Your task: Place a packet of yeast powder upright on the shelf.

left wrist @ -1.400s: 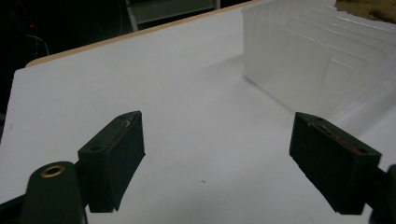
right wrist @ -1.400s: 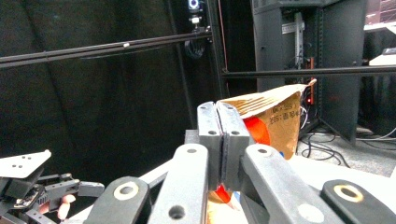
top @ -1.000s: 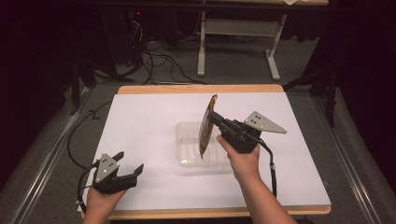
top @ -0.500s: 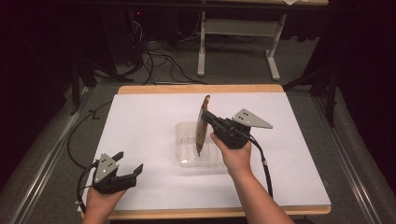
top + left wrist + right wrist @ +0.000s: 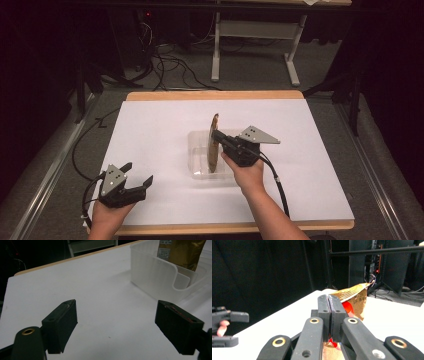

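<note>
High view first: the right gripper [image 5: 216, 136] sits over the middle of the desk [image 5: 150, 125], jaws clamped on a flat golden-brown packet [image 5: 214, 145]; the packet stands on edge, its lower end inside the clear plastic tray [image 5: 196, 150] that rests near the desk's centre; the person's right hand [image 5: 245, 172] grips the tool from the near side, cable trailing toward the near edge; down at the near left corner the left gripper [image 5: 142, 181] rests low by the desk, jaws spread with nothing between them, well apart from the tray.

Left gripper view now: its two black jaws stand wide apart over bare white desk; beyond them is the ribbed wall of the tray [image 5: 152, 272], and the packet [image 5: 180, 252] rises upright inside it, gold with a printed label.

Right gripper view: the jaws are pressed together on the packet [image 5: 355, 298], its crinkled gold top edge sticking out past the tips, a red patch showing beside them; far off at the left edge, the left gripper [image 5: 227, 326] is visible with a fingertip on it.
</note>
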